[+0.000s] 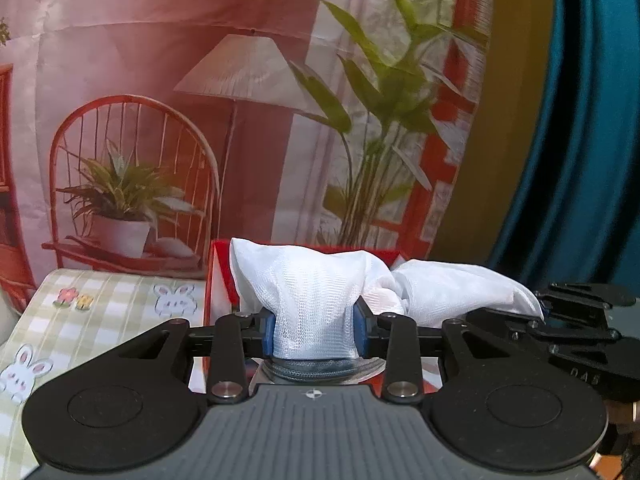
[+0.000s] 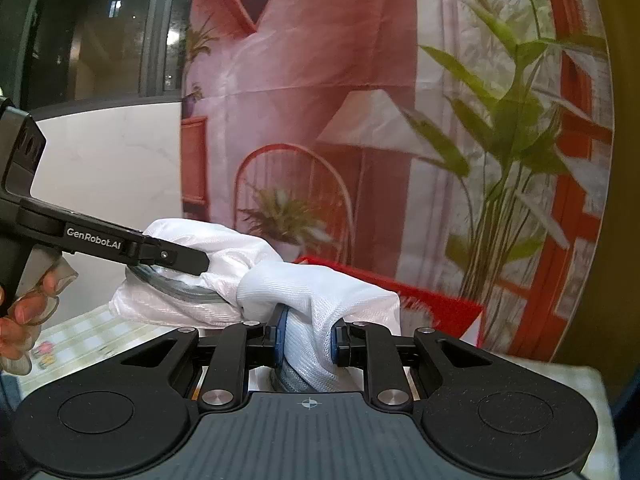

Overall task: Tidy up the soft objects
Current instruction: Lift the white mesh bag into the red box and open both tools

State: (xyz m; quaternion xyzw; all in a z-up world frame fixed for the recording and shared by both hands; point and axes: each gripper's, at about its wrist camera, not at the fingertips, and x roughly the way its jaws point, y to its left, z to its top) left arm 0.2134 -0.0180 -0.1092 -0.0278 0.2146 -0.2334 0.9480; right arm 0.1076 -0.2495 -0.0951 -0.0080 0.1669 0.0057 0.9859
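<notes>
Holding a white mesh bag (image 1: 312, 304) in my left gripper (image 1: 313, 330), pads clamped on its bunched fabric, above a red box (image 1: 218, 280) on the checked tablecloth (image 1: 80, 320); whether anything is in the box is hidden. My right gripper (image 1: 576, 320) shows at the right edge. Right view: my right gripper (image 2: 308, 340) is pinched on the bag's other end (image 2: 320, 304), my left gripper (image 2: 168, 258) grips beside the dark zipper (image 2: 176, 288). Bag is lifted, not stowed; placing looks left.
</notes>
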